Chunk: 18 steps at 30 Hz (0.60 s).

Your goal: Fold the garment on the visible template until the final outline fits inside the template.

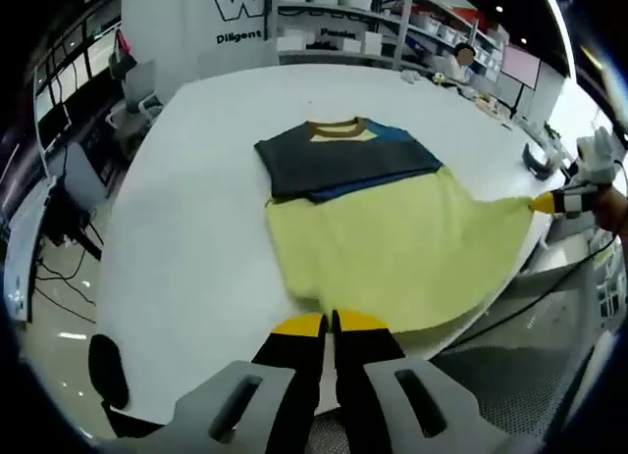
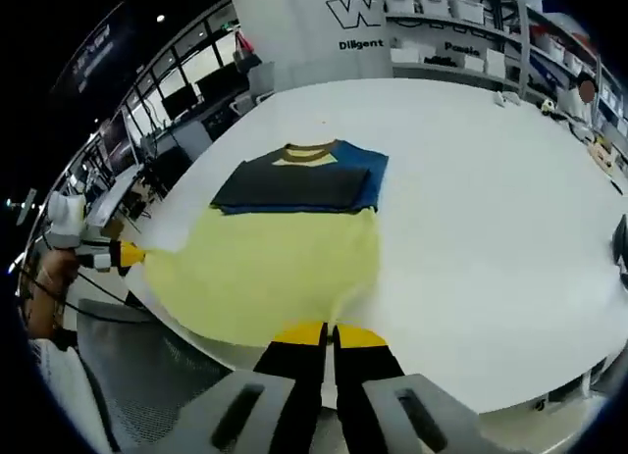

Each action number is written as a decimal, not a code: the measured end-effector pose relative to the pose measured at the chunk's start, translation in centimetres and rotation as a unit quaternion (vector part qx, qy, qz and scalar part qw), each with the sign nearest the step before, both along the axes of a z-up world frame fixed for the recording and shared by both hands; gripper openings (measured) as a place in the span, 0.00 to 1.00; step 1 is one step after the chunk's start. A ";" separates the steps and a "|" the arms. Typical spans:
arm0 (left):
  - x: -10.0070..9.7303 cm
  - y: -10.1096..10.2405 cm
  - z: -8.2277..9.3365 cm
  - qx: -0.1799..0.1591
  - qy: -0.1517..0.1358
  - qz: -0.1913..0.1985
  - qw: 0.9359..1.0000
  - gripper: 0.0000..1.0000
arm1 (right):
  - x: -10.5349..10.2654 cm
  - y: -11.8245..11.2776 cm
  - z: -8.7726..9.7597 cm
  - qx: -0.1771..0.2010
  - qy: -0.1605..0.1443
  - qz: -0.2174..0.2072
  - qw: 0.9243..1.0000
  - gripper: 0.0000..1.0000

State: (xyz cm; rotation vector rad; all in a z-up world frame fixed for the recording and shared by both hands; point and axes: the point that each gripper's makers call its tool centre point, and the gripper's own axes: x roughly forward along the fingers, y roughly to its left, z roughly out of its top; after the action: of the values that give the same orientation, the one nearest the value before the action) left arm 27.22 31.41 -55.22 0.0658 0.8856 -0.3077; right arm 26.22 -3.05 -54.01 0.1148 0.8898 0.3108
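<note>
A T-shirt lies flat on the round white table, collar at the far side. Its upper part is dark grey and blue with the sleeves folded inward; the lower part is pale yellow. In the left gripper view my left gripper is shut on the near corner of the yellow hem, which hangs past the table's edge. My right gripper comes in from the right, pinching the other hem corner. In the right gripper view the T-shirt lies ahead, my right gripper is shut on the hem, and the left gripper holds the far corner.
Shelves with white bins and a lettered white wall stand behind the table. Office chairs are off to the left. A dark object rests near the table's right edge. A hand holds the left gripper.
</note>
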 end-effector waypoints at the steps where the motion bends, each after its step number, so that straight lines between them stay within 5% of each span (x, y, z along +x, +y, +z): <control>1: 0.3 0.1 0.4 -0.003 -0.005 0.006 1.000 0.06 | 0.3 -0.1 0.3 0.007 -0.005 -0.008 1.000 0.00; 8: 2.1 0.8 2.2 -0.022 -0.032 0.041 0.998 0.06 | 1.1 -0.3 1.5 0.006 -0.020 -0.014 1.000 0.00; 18: 5.6 1.0 5.9 -0.039 -0.101 0.071 0.992 0.06 | 4.6 -0.1 5.3 0.032 -0.087 -0.039 0.995 0.00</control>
State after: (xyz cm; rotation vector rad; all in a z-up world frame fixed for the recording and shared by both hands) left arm 32.83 32.37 -49.27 -0.0382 0.6725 -0.1973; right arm 30.77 -3.20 -48.71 0.1779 0.7010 0.2717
